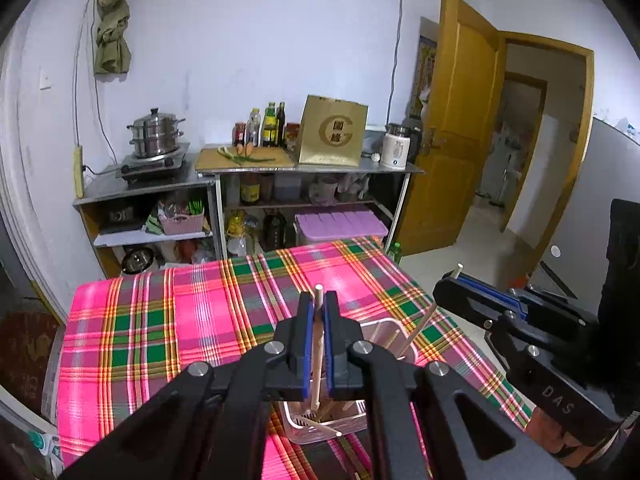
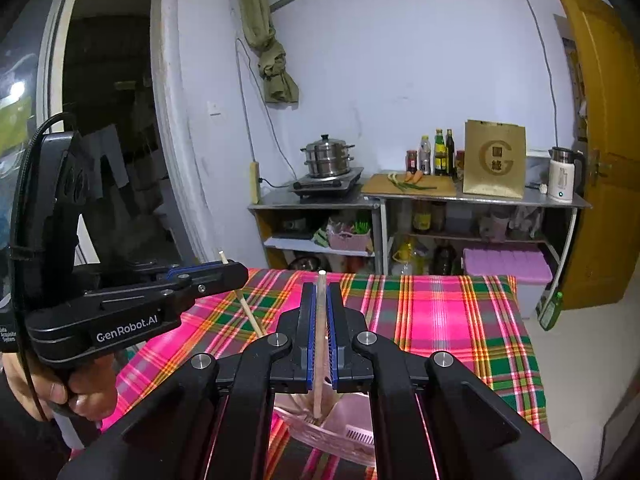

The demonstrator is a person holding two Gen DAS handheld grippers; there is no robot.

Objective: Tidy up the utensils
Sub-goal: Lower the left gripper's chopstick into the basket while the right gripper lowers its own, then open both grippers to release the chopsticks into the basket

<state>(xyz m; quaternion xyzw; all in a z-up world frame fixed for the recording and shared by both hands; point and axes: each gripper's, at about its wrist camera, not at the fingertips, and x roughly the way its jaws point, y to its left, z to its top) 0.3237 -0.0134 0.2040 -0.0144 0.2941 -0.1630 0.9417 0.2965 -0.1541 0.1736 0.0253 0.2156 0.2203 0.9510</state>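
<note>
My left gripper [image 1: 319, 298] is shut on a pale wooden chopstick [image 1: 317, 376], which stands nearly upright between the blue pads. Its lower end hangs over a clear plastic utensil basket [image 1: 352, 426] holding several more chopsticks. To the right, my right gripper [image 1: 448, 282] grips a second chopstick [image 1: 425, 320] that slants down toward the basket. In the right wrist view, the right gripper [image 2: 321, 288] is shut on its chopstick [image 2: 319, 372] above the pinkish basket [image 2: 352, 436]. The left gripper [image 2: 240, 271], held by a hand [image 2: 80, 396], clamps its own chopstick [image 2: 251, 316].
The basket sits near the front of a table covered with a pink and green plaid cloth [image 1: 180, 320]. Behind it a metal shelf unit [image 1: 248, 172] carries a steamer pot [image 1: 156, 134], bottles, a cutting board, a gold bag and a kettle. An open wooden door [image 1: 460, 120] is at the right.
</note>
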